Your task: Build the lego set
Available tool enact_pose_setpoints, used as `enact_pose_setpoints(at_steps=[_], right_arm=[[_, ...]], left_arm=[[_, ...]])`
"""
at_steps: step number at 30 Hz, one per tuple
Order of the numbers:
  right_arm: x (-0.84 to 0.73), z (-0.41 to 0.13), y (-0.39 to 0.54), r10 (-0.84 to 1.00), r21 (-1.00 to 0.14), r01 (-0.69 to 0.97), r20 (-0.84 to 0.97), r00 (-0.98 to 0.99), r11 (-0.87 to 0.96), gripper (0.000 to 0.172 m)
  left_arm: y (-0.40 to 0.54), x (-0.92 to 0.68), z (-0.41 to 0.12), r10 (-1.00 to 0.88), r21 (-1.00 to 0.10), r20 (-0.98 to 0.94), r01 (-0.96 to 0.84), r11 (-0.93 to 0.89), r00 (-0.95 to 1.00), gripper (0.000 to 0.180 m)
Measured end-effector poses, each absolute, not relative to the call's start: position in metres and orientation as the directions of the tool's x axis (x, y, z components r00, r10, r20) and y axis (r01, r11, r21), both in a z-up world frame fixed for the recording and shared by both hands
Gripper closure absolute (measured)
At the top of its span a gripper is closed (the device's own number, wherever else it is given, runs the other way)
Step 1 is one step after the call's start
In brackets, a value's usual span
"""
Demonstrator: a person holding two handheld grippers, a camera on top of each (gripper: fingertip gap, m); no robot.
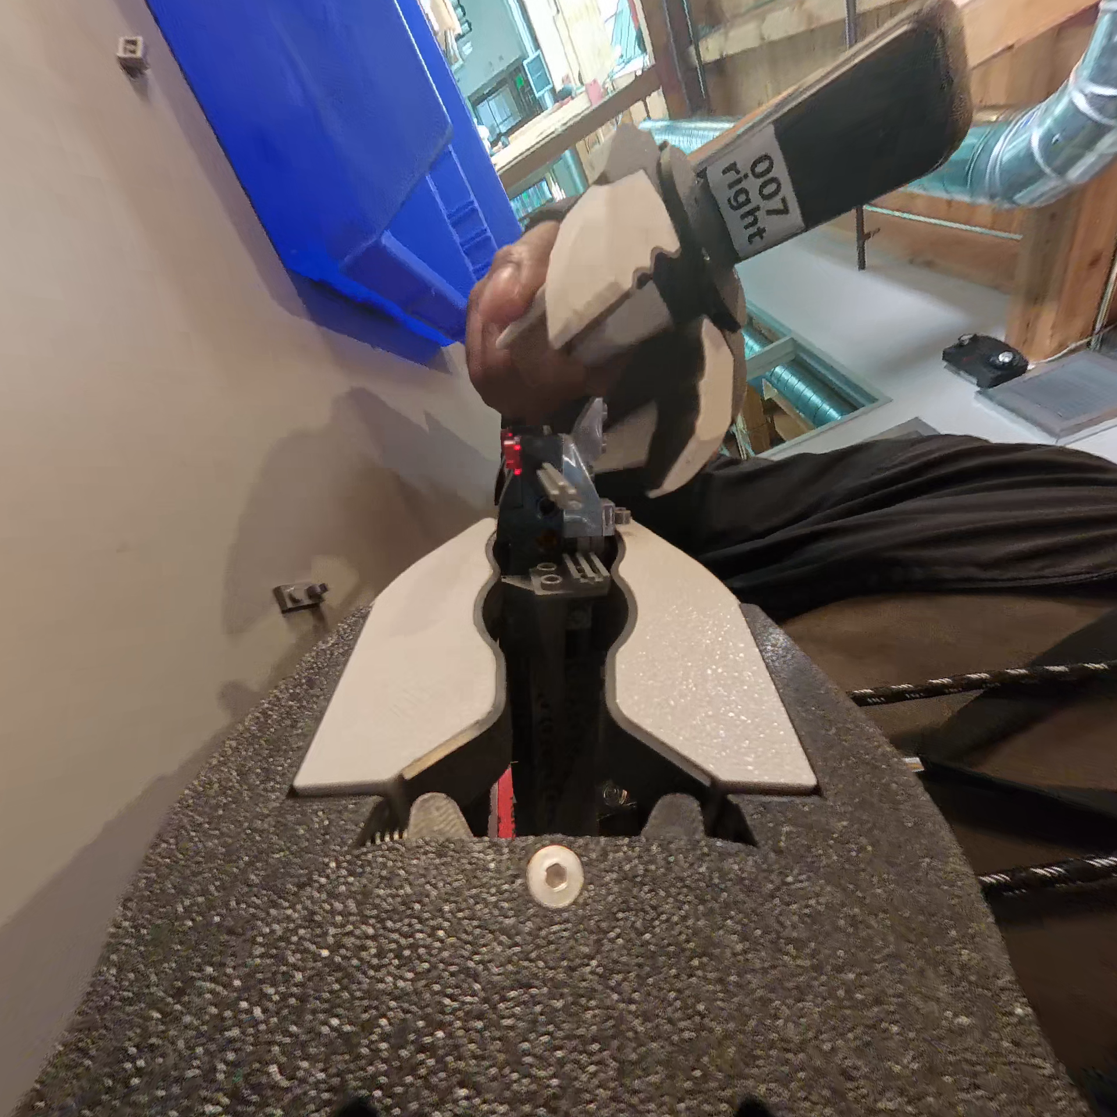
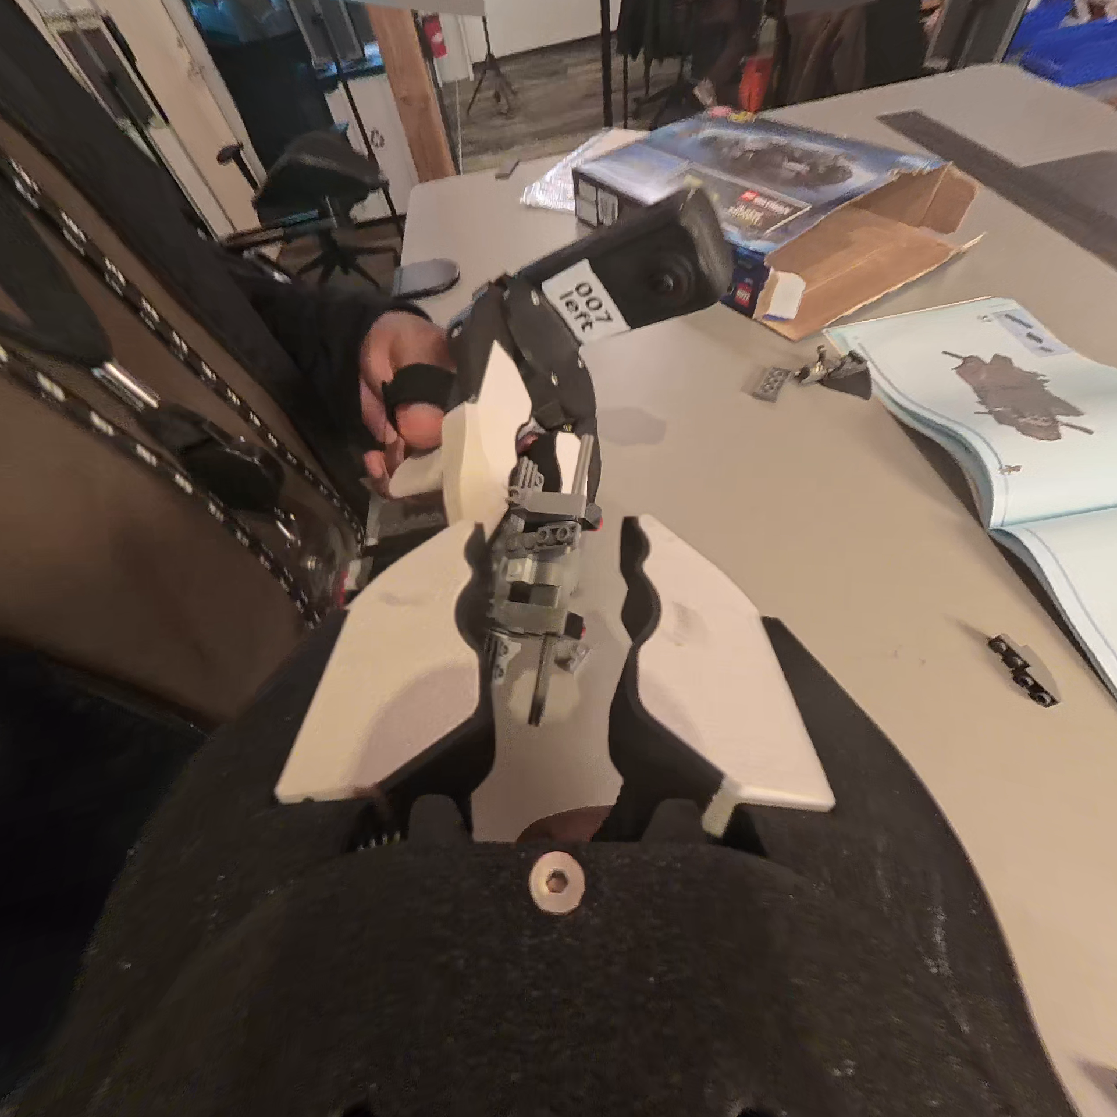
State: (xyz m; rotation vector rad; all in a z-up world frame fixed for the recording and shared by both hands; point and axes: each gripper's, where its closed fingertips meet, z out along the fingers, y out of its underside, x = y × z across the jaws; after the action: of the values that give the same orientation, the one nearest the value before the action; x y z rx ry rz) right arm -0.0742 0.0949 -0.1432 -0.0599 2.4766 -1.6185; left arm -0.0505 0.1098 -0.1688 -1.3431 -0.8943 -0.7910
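My left gripper (image 1: 556, 538) is shut on a small brick model (image 1: 544, 501) of dark blue, grey and black parts with red studs, and holds it above the table (image 1: 151, 423). In the right wrist view the model (image 2: 532, 598) stands between the fingers of my right gripper (image 2: 556, 532), which is open. The model lies close against the left finger, and a clear gap separates it from the right finger (image 2: 713, 634). The left gripper (image 2: 526, 477) clamps the model's far end. The right gripper (image 1: 610, 435), held by a hand, also shows in the left wrist view at the model's top.
A blue bin (image 1: 338, 181) stands on the table, with small grey pieces (image 1: 299, 595) nearby. A torn blue box (image 2: 786, 193), an open instruction booklet (image 2: 997, 423), loose grey bricks (image 2: 770, 381) and a dark strip of bricks (image 2: 1021, 671) lie to the right. A person sits at left.
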Motion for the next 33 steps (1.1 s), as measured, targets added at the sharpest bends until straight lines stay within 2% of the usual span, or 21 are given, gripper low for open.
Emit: enact_pose_setpoints(at_steps=[2,7,11,16,21,25,30,33], right_arm=[[-0.081,-0.133,0.095,-0.102,-0.928,0.102,-0.147,-0.984,0.357,0.120],[-0.096,-0.130,0.106,-0.001,-0.937,0.140,-0.148,-0.989,0.319,0.120],[-0.117,-0.154,0.117,0.160,-0.901,0.141,-0.081,-0.984,0.411,0.123],[-0.149,-0.197,0.135,0.372,-0.793,0.171,0.074,-0.925,0.585,0.126],[-0.187,-0.211,0.114,0.547,-0.782,0.324,0.027,-0.837,0.533,0.126],[-0.225,-0.219,0.092,0.623,-0.761,0.355,0.082,-0.778,0.543,0.129],[-0.260,-0.240,0.080,0.655,-0.662,0.418,0.149,-0.741,0.622,0.127],[-0.255,-0.241,0.066,0.640,-0.674,0.413,0.115,-0.760,0.612,0.127]], left_arm=[[0.101,-0.055,-0.168,0.021,-0.446,0.894,0.887,0.119,0.447,0.150],[0.070,-0.067,-0.161,-0.009,-0.410,0.905,0.880,0.238,0.425,0.150],[0.048,-0.072,-0.160,-0.029,-0.382,0.912,0.872,0.306,0.410,0.150],[0.023,-0.080,-0.163,-0.001,-0.376,0.914,0.848,0.375,0.406,0.150],[0.009,-0.086,-0.165,0.023,-0.380,0.913,0.831,0.406,0.407,0.149],[0.005,-0.085,-0.164,0.041,-0.411,0.901,0.817,0.404,0.433,0.150],[-0.004,-0.082,-0.158,0.009,-0.422,0.885,0.796,0.433,0.465,0.150],[-0.010,-0.080,-0.156,0.004,-0.426,0.880,0.786,0.449,0.475,0.150]])
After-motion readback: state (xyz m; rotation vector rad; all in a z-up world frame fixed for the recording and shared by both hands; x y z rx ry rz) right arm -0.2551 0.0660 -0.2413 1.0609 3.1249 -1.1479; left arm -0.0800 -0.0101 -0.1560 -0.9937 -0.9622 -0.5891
